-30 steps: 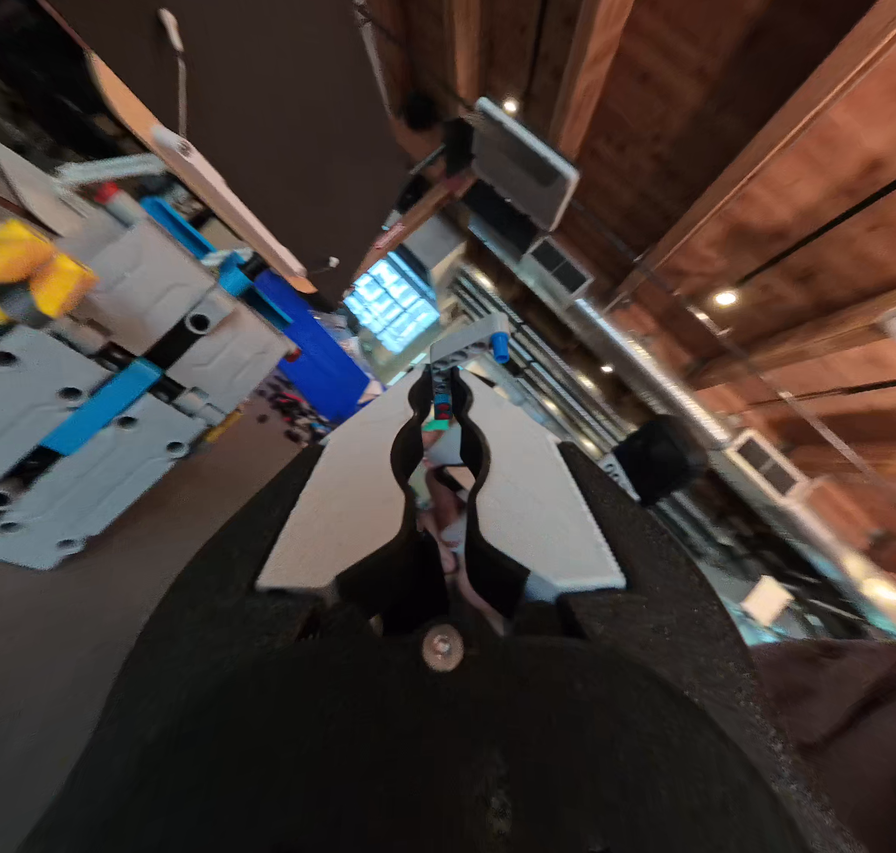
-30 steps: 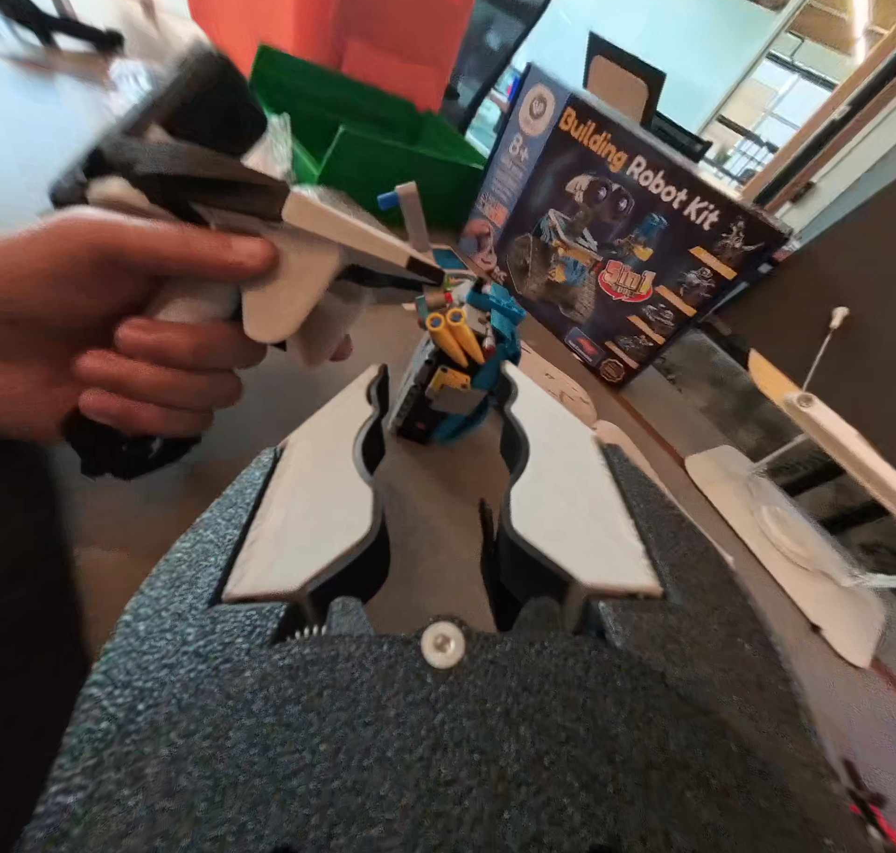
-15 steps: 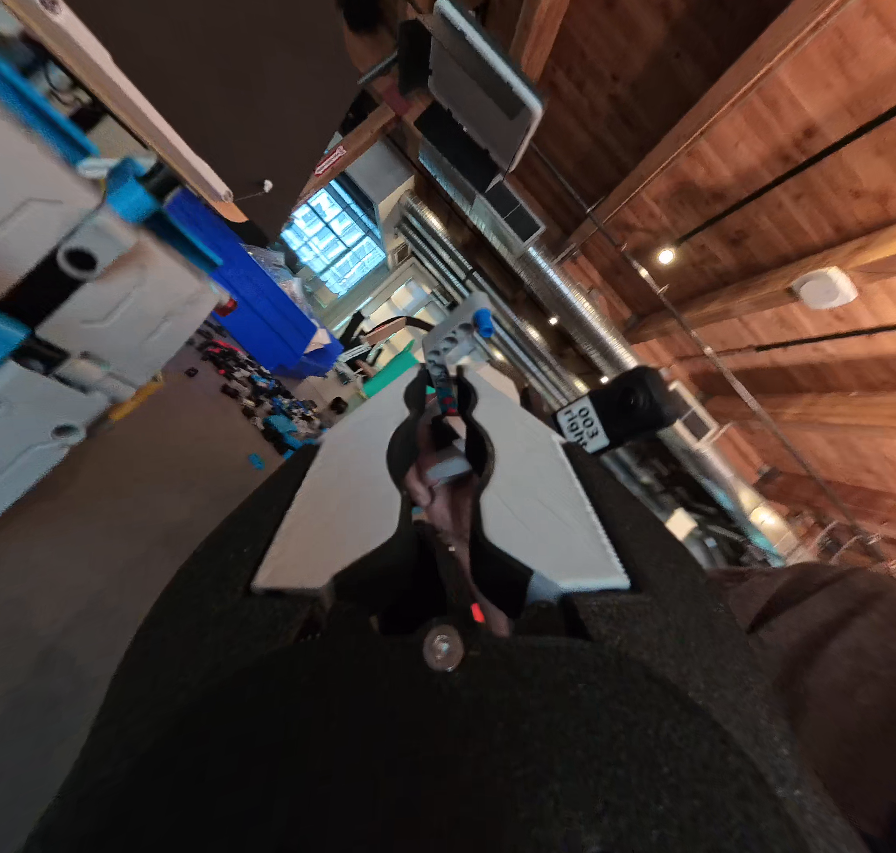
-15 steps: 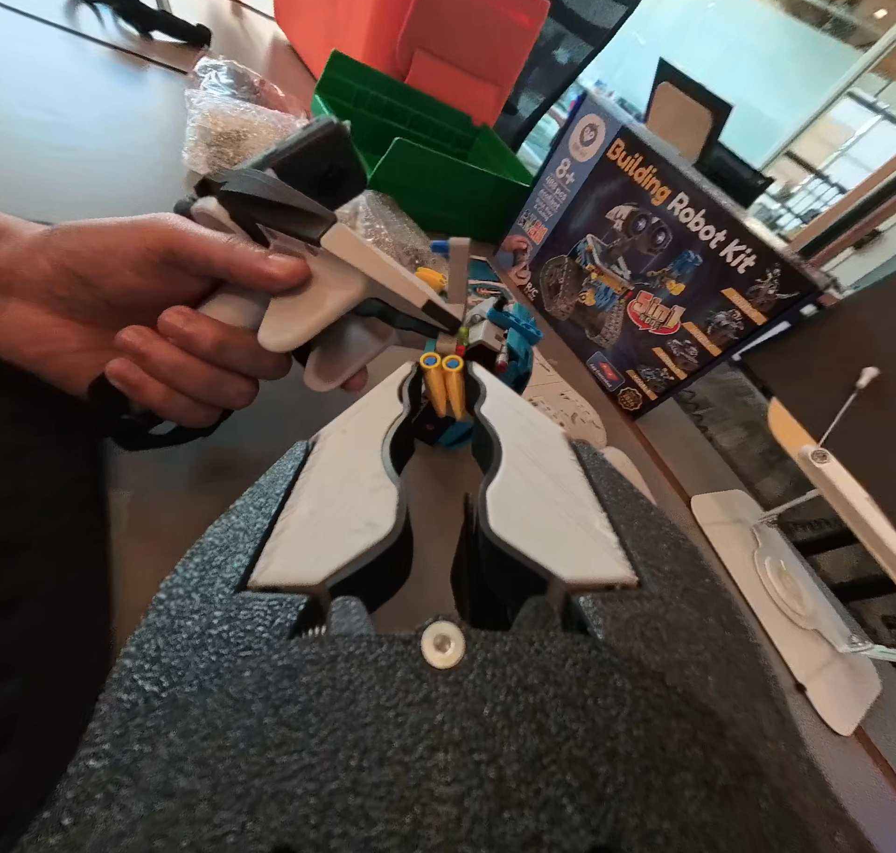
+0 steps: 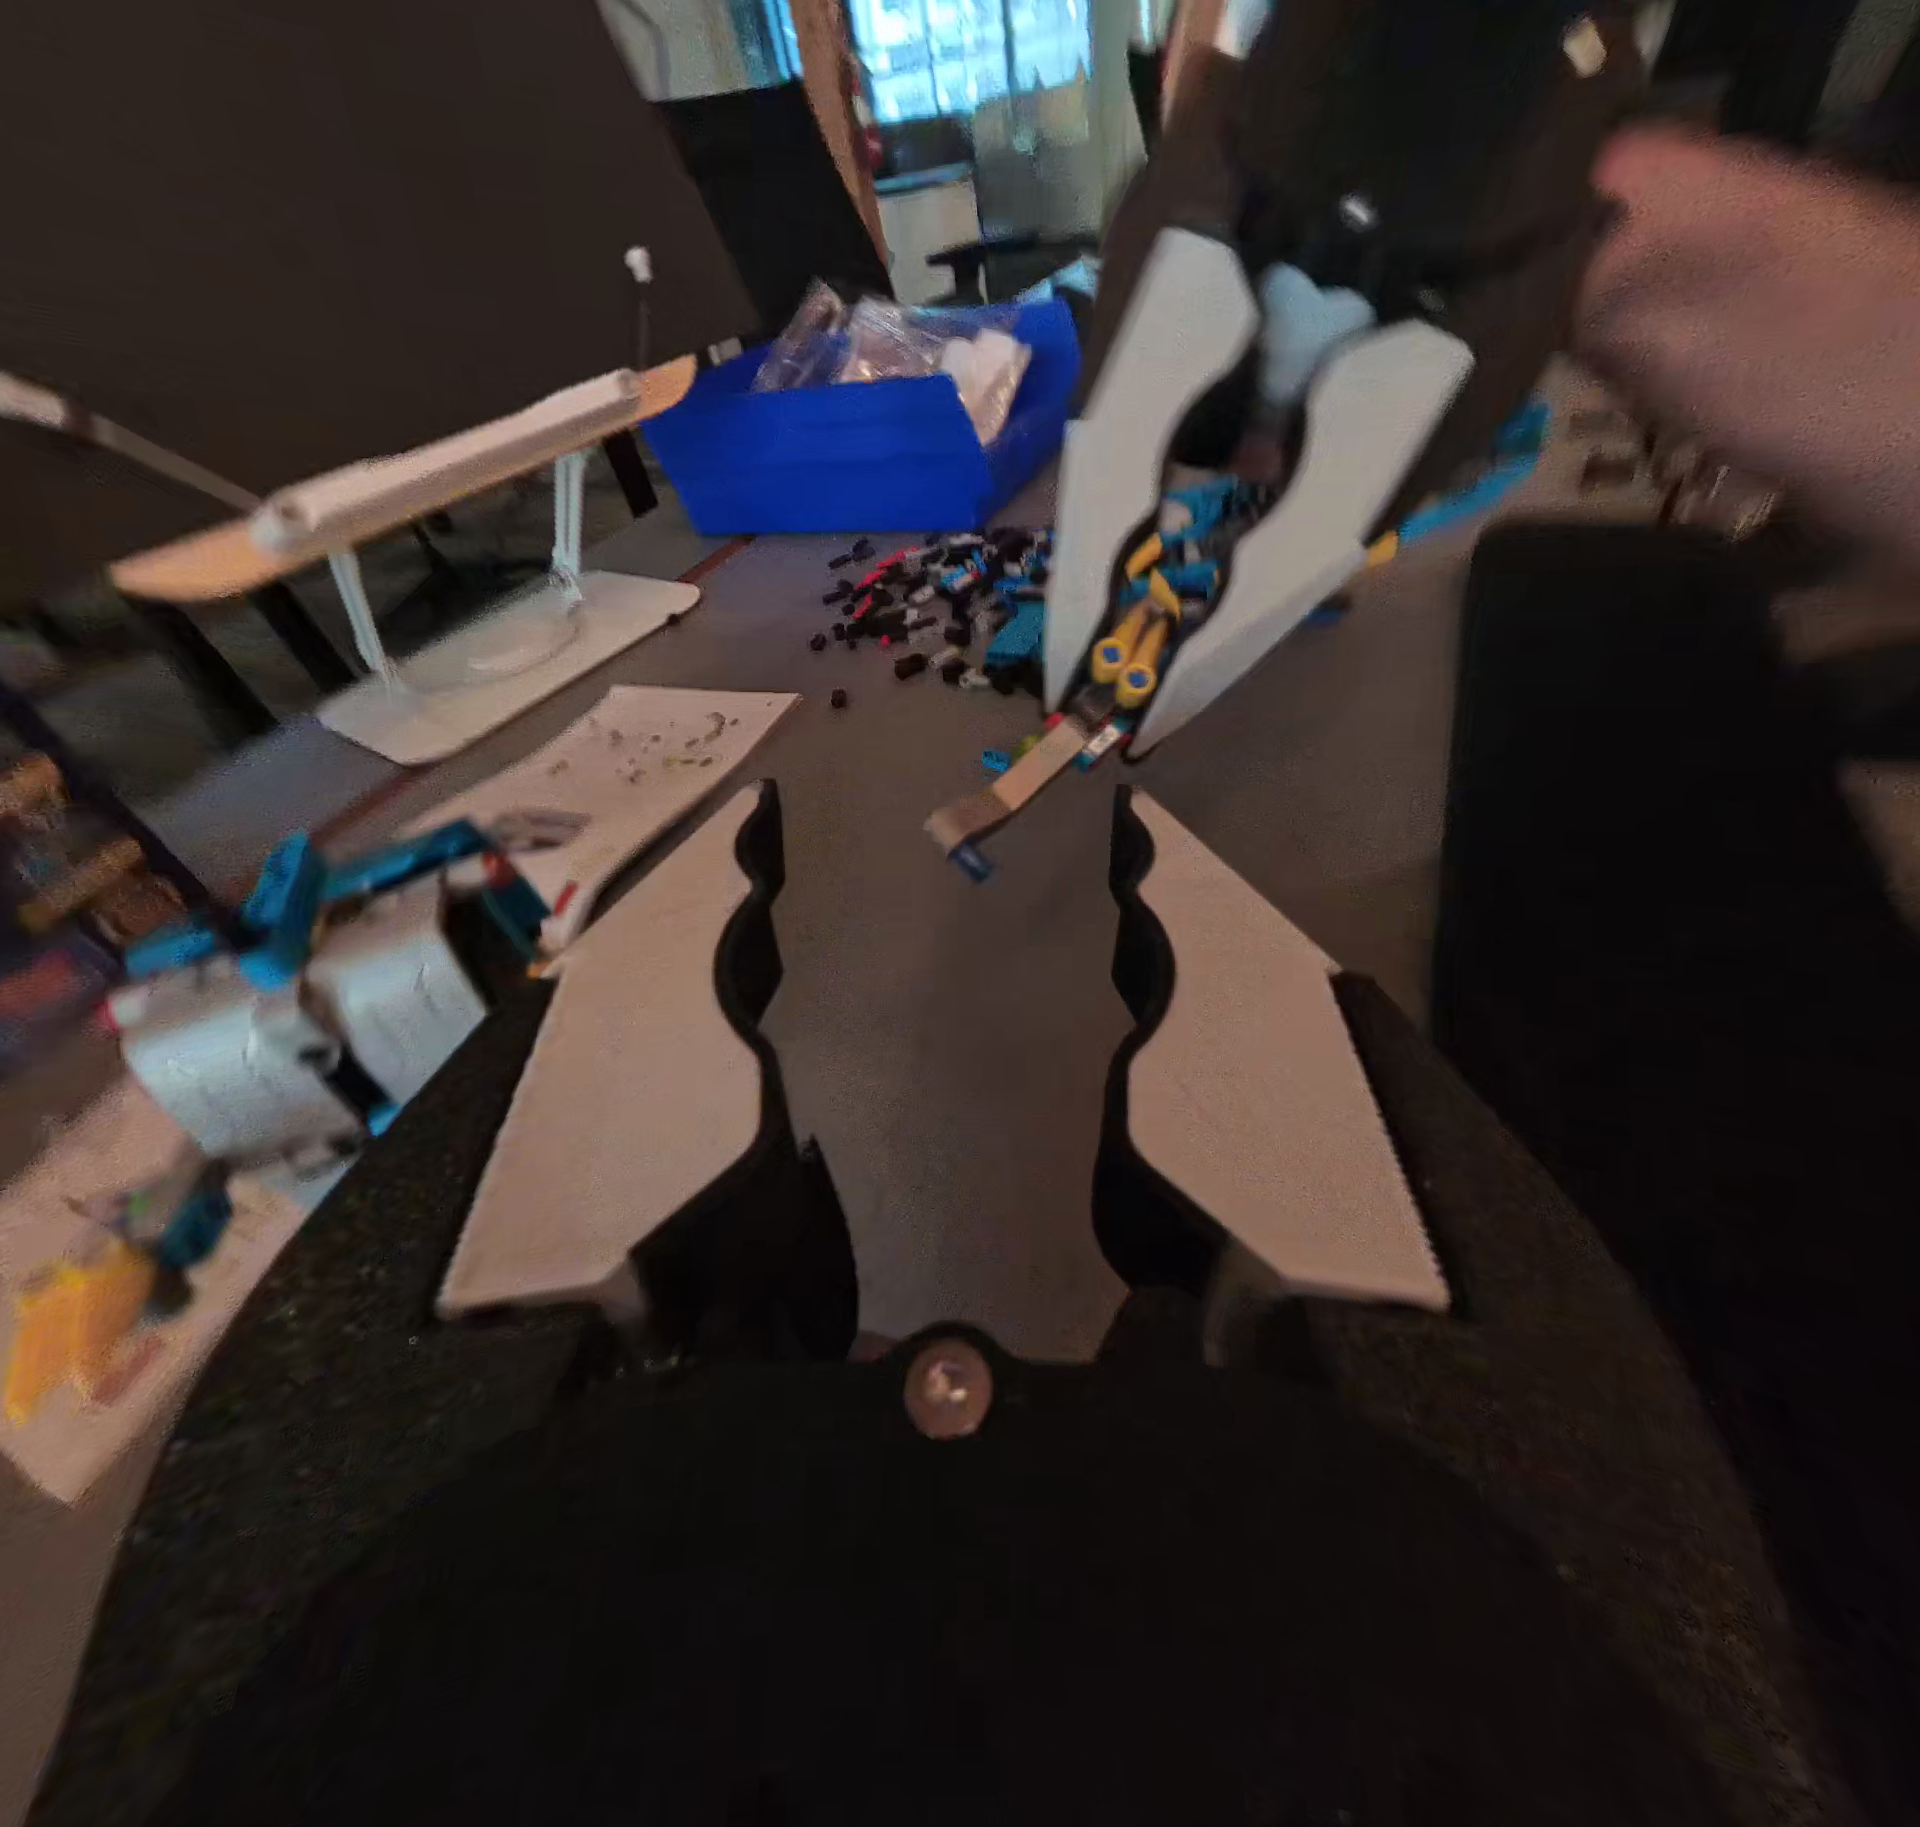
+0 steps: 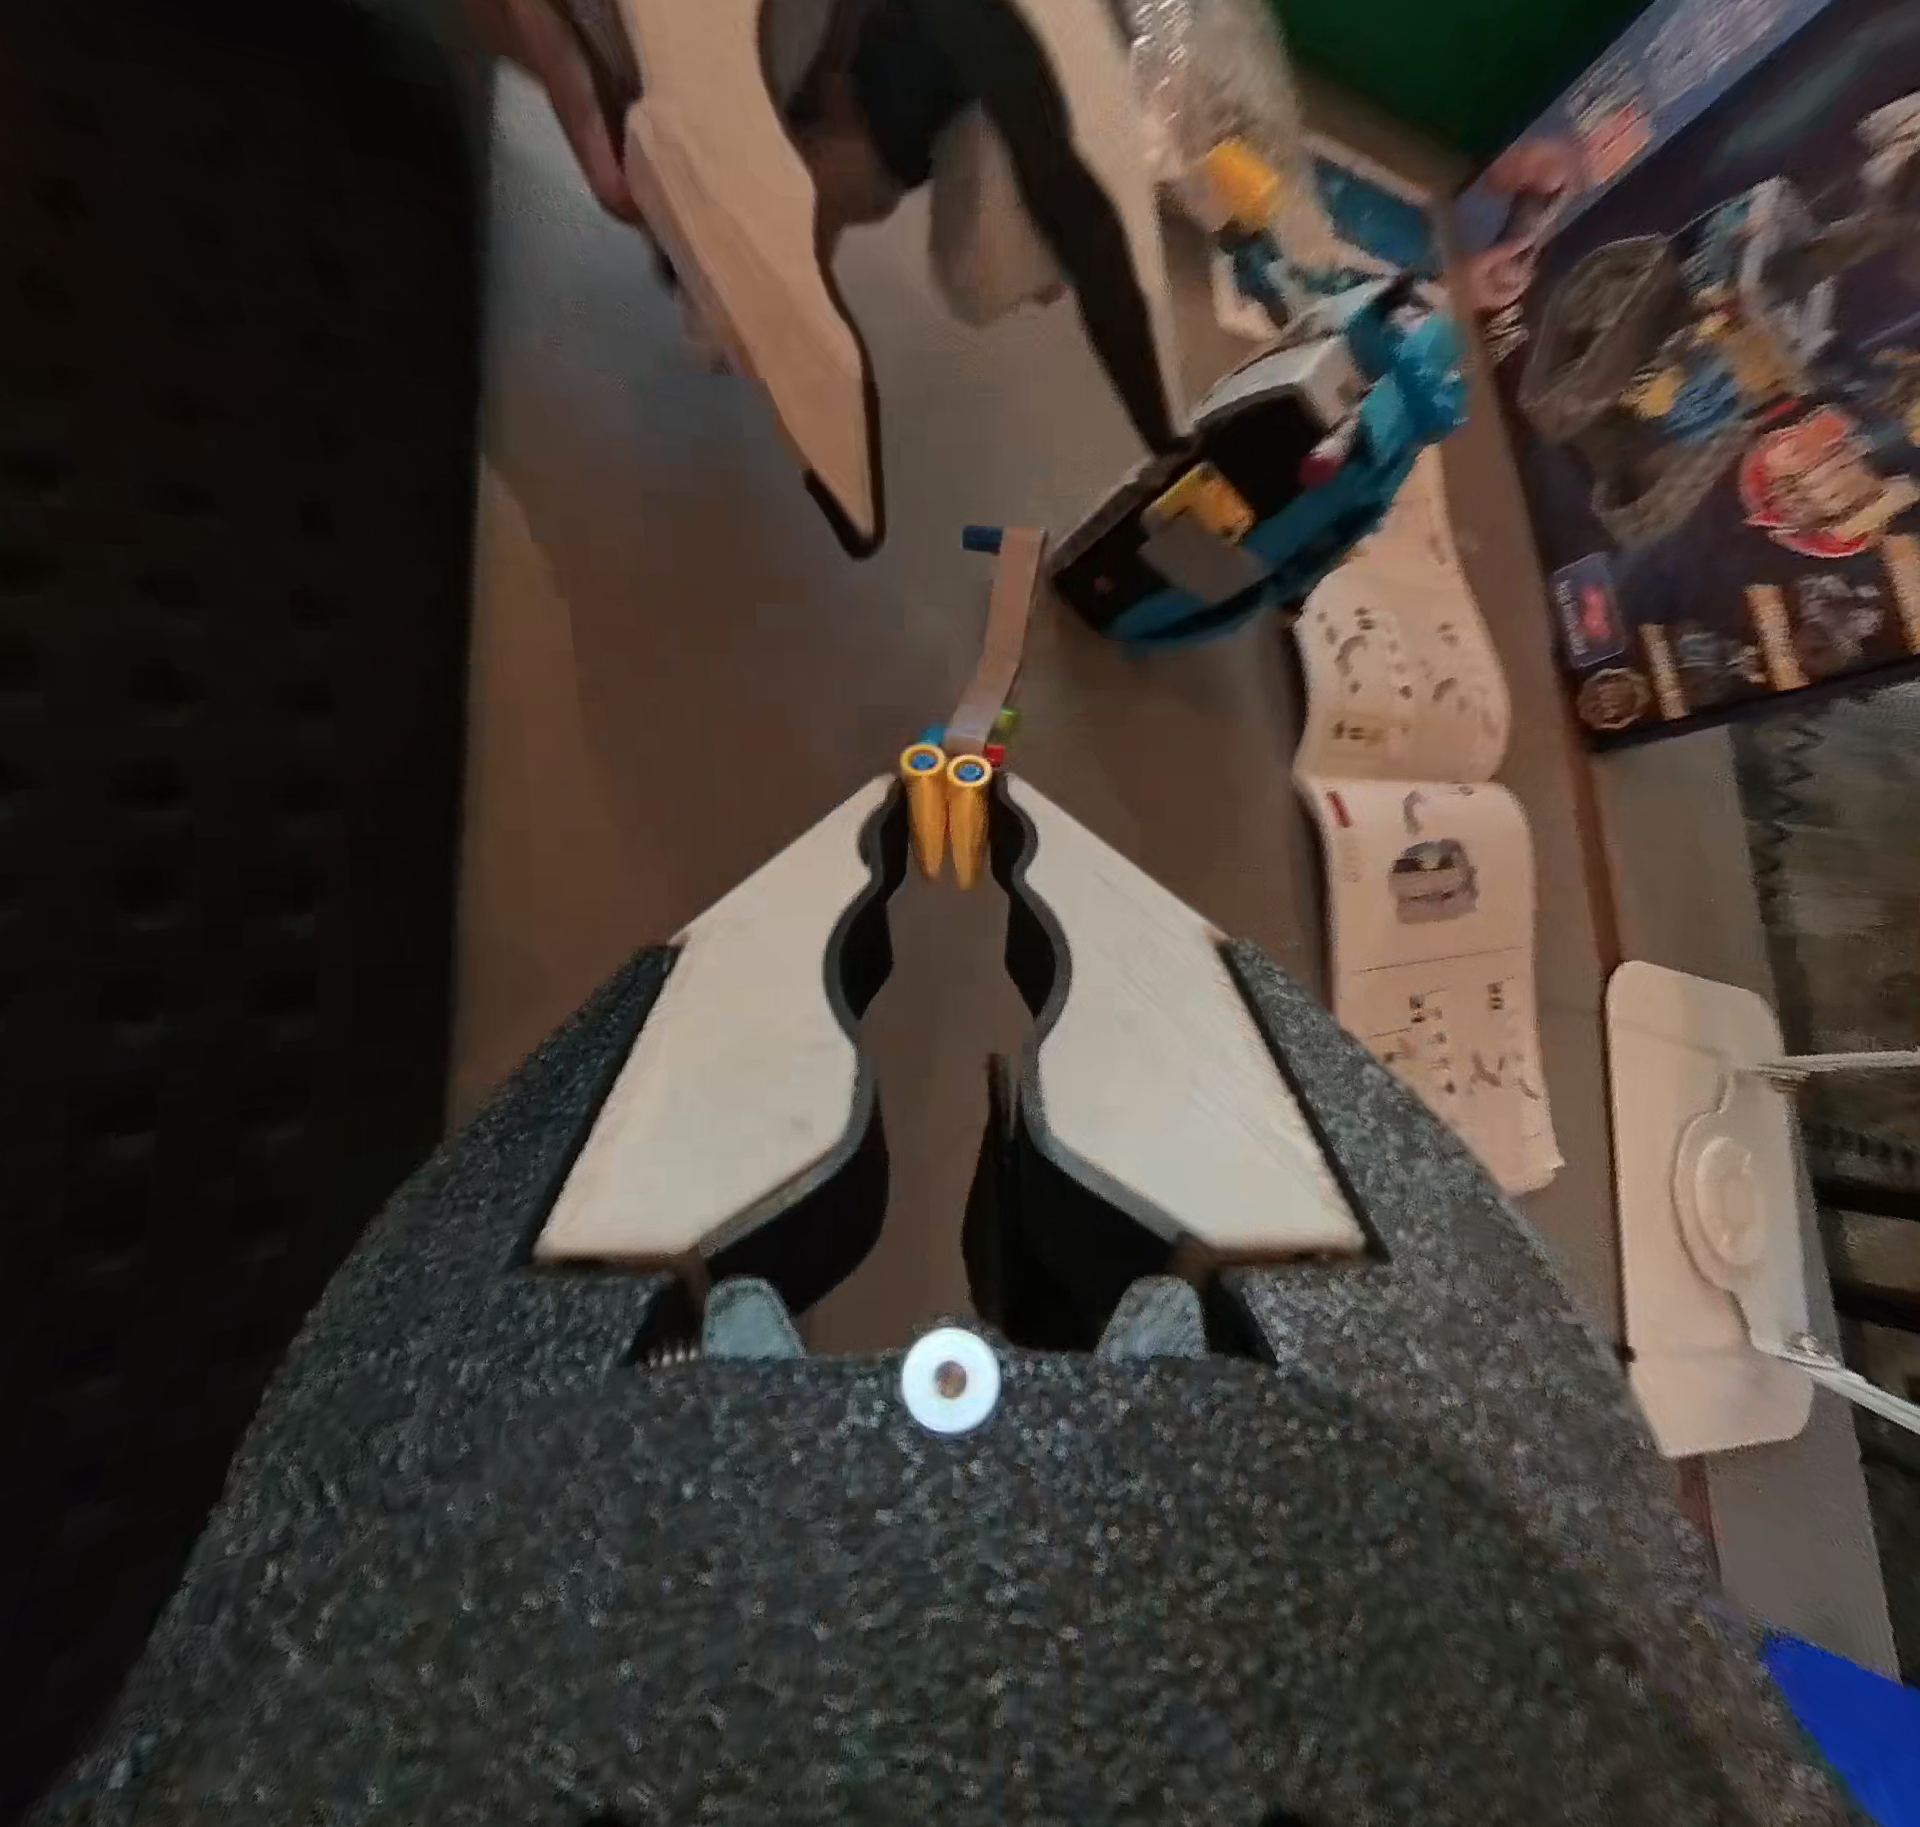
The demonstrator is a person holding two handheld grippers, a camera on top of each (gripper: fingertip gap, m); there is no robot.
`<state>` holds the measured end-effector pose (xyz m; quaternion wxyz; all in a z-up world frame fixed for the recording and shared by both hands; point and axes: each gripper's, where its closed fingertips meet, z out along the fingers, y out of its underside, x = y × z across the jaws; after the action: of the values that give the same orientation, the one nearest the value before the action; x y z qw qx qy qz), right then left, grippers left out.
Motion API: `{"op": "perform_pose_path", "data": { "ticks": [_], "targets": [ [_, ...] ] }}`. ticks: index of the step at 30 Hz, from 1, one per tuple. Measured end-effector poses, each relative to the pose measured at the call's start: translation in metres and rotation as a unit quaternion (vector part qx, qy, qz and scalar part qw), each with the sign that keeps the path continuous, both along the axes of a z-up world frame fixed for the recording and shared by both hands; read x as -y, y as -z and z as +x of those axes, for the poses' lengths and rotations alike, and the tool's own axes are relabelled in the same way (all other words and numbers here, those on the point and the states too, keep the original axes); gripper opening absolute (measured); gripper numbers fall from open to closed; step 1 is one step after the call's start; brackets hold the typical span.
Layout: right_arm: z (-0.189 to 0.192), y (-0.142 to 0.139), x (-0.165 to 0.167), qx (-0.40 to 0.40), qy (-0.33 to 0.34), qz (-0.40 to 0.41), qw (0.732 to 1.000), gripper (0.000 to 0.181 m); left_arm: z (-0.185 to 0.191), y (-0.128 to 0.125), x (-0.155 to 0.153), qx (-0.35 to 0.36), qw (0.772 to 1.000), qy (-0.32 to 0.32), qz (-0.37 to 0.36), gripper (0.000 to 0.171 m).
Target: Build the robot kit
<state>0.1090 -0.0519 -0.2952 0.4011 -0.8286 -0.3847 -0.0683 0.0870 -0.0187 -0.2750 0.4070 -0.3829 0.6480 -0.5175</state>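
To the left of the left gripper (image 5: 943, 803), whose jaws were spread with nothing between them, one partly built grey and blue model (image 5: 301, 988) was seen on the table (image 5: 935, 1050), with one white desk lamp (image 5: 457, 489) beyond it. Straight ahead and slightly right, just past the fingertips, a small assembly (image 5: 1081, 728) was found pinched in the right gripper (image 5: 1091, 728), pressed together on two yellow pins (image 6: 945, 811). Its one grey beam (image 6: 1006, 634) was pointed away from the right gripper, long axis toward the left one. A pile of loose pieces (image 5: 935, 593) and one blue bin (image 5: 852, 447) were noted farther off.
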Motion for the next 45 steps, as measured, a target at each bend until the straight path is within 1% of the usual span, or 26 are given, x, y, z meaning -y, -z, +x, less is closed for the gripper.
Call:
{"op": "perform_pose_path", "data": {
  "ticks": [2,4,5,8,12,14,17,20,22,23,24,26,27,28,30,31,33,35,39,43,45],
  "targets": [
    [-0.003,0.006,0.004,0.019,-0.014,-0.018,1.0,0.015,-0.001,0.006,0.017,-0.002,0.995,0.009,0.097,0.062],
    [-0.012,0.01,0.007,0.032,-0.04,-0.025,0.998,0.015,0.0,0.018,0.028,-0.026,0.986,0.019,0.167,0.061],
    [-0.017,0.011,0.009,0.029,-0.05,-0.03,0.998,0.016,0.0,0.024,0.031,-0.037,0.981,0.024,0.19,0.058],
    [-0.03,0.014,0.011,0.029,-0.067,-0.042,0.996,0.016,-0.003,0.037,0.038,-0.061,0.973,0.045,0.22,0.039],
    [-0.039,0.009,0.011,0.02,-0.082,-0.04,0.996,0.016,-0.005,0.05,0.04,-0.084,0.961,0.049,0.26,0.031],
    [-0.04,0.009,0.011,0.019,-0.083,-0.041,0.996,0.016,-0.004,0.048,0.04,-0.077,0.958,0.045,0.271,0.013],
    [-0.042,0.006,0.01,0.005,-0.077,-0.035,0.996,0.016,-0.003,0.044,0.038,-0.079,0.962,0.039,0.26,0.011],
    [-0.037,-0.005,0.003,-0.025,-0.064,0.014,0.998,0.018,0.002,0.035,0.031,-0.064,0.972,0.01,0.225,0.01],
    [-0.034,-0.016,-0.001,-0.088,-0.054,0.051,0.993,0.024,0.003,0.025,0.03,-0.047,0.983,0.001,0.179,0.01],
    [-0.035,-0.022,-0.002,-0.126,-0.055,0.069,0.988,0.036,0.004,0.021,0.03,-0.039,0.988,-0.001,0.151,0.01],
    [-0.035,-0.026,-0.001,-0.163,-0.055,0.082,0.982,0.04,0.005,0.018,0.03,-0.035,0.991,0.001,0.126,0.01],
    [-0.04,-0.032,0.001,-0.214,-0.063,0.104,0.969,0.043,0.005,0.016,0.033,-0.032,0.995,0.011,0.092,0.01],
    [-0.041,-0.032,0.001,-0.21,-0.065,0.118,0.968,0.042,0.005,0.016,0.035,-0.031,0.996,0.015,0.082,0.01],
    [-0.041,-0.029,0.001,-0.189,-0.064,0.132,0.971,0.039,0.005,0.017,0.036,-0.031,0.996,0.018,0.076,0.01],
    [-0.04,-0.027,0.0,-0.148,-0.063,0.151,0.975,0.03,0.007,0.021,0.036,-0.035,0.996,0.016,0.08,0.01],
    [-0.039,-0.027,0.0,-0.142,-0.06,0.154,0.976,0.029,0.007,0.024,0.036,-0.038,0.995,0.015,0.088,0.01],
    [-0.037,-0.025,0.0,-0.139,-0.058,0.14,0.979,0.025,0.007,0.03,0.036,-0.043,0.994,0.015,0.104,0.01],
    [-0.034,-0.02,-0.001,-0.119,-0.055,0.134,0.982,0.027,0.007,0.036,0.037,-0.051,0.992,0.017,0.114,0.01],
    [-0.037,-0.011,0.001,-0.105,-0.066,0.115,0.986,0.024,0.007,0.043,0.039,-0.065,0.991,0.03,0.113,0.01],
    [-0.033,0.002,0.002,-0.085,-0.061,0.079,0.991,0.033,0.006,0.051,0.044,-0.089,0.99,0.044,0.1,0.01],
    [-0.033,0.005,0.003,-0.072,-0.061,0.072,0.993,0.027,0.006,0.054,0.045,-0.095,0.989,0.046,0.1,0.01]
  ]
}}
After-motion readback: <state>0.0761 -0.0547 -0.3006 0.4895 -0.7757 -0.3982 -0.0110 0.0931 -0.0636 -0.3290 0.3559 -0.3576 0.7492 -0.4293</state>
